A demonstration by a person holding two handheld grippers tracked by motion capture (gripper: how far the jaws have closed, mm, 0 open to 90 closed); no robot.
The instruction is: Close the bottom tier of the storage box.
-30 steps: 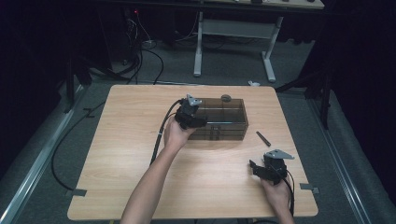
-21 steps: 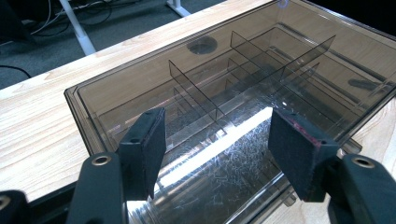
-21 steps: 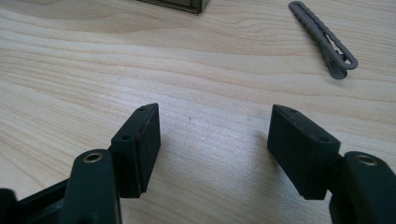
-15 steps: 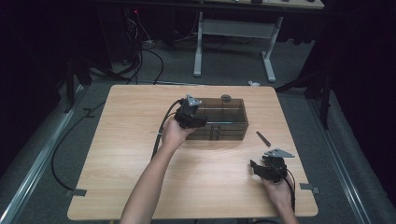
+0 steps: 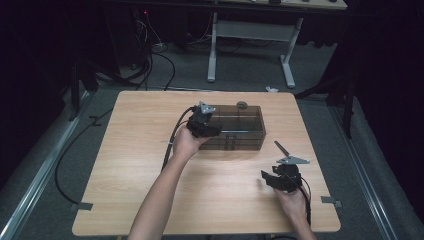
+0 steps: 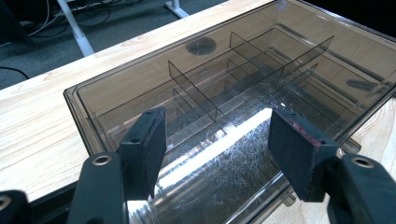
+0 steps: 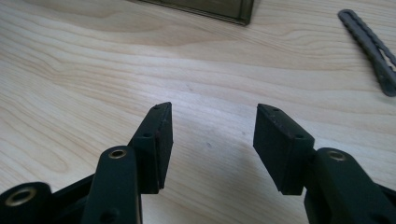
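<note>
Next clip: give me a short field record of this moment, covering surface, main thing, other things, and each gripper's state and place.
surface: wooden table
main thing: clear smoky plastic box with dividers inside, no contents seen
small item: dark flat strip on the table right of the box
round item: small grey disc at the box's far side
left gripper: open, jaws over the box's near left end, nothing pressed between the pads
right gripper: open, jaws have just been closing, nothing between them, over bare table

Wooden table (image 5: 125, 165), grey floor, dark surroundings
Round grey disc (image 5: 242, 105) beyond the far edge of the top; tape strips (image 5: 81, 206) at both near corners; white-legged bench (image 5: 250, 45) and loose black cables (image 5: 150, 60) behind
</note>
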